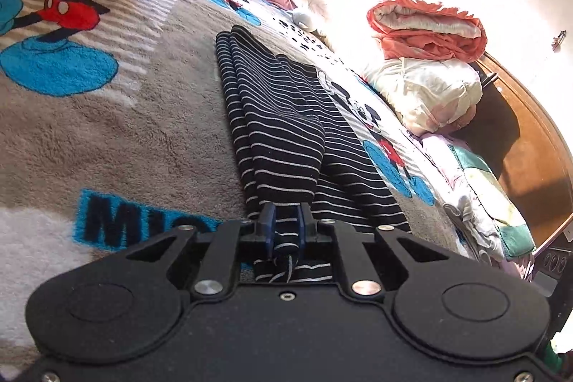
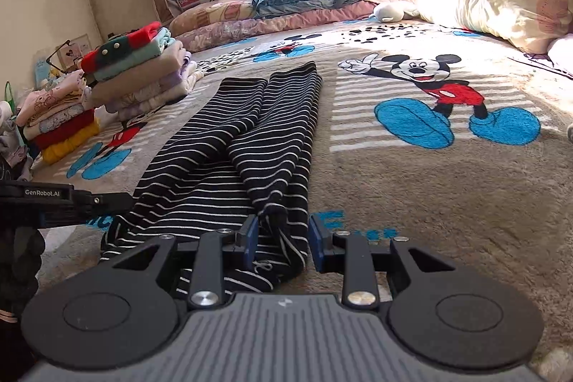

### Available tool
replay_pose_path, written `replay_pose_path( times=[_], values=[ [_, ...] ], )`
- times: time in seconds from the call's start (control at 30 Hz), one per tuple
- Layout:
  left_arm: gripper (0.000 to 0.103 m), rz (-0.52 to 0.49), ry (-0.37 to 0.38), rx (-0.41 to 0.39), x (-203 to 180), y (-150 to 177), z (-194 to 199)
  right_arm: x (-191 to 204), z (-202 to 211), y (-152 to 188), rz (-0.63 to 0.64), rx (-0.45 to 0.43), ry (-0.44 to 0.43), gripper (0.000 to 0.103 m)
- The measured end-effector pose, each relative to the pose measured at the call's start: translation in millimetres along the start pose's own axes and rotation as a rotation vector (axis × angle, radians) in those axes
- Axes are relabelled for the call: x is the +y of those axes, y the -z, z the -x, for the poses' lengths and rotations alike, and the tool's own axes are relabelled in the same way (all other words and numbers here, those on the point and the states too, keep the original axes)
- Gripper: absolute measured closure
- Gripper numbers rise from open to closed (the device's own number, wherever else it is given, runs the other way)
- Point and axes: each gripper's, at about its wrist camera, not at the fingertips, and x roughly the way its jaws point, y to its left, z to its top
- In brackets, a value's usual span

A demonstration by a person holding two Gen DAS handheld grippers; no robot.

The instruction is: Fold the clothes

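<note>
While folded stacks (image 2: 139,70) sit far off to the left, striped trousers (image 2: 229,145) stretch ahead, legs together, cross-folds still to come. Left gripper (image 1: 284,224) pinches their near end; right gripper (image 2: 281,240) straddles it, spread, pads clear.

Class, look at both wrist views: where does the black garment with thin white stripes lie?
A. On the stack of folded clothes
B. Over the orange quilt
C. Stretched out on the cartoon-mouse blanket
C: the black garment with thin white stripes lies lengthwise on the cartoon-mouse blanket.
</note>
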Motion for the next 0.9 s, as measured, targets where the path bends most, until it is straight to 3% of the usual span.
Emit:
replay_pose_path(
  times=[0.07, 0.27, 0.47, 0.67, 0.9],
  values=[
    [0.083, -0.098, -0.043, -0.019, -7, 4, 12, -3, 7, 7, 0.055, -0.001, 0.018, 0.071],
    [0.082, -0.471, -0.195, -0.075, -33, 37, 47, 10, 12, 27, 0.346, 0.034, 0.041, 0.065],
    [0.082, -0.826, -0.343, 0.045, -46, 84, 21, 23, 9, 50, 0.525, 0.012, 0.060, 0.062],
    [0.081, -0.994, -0.387, 0.026, -50, 103, 5, 34, 1, 50, 0.678, -0.024, 0.096, 0.050],
    [0.081, -1.079, -0.361, -0.017, -54, 102, -16, 38, -11, 48, 0.812, -0.051, 0.058, 0.050]
  ],
)
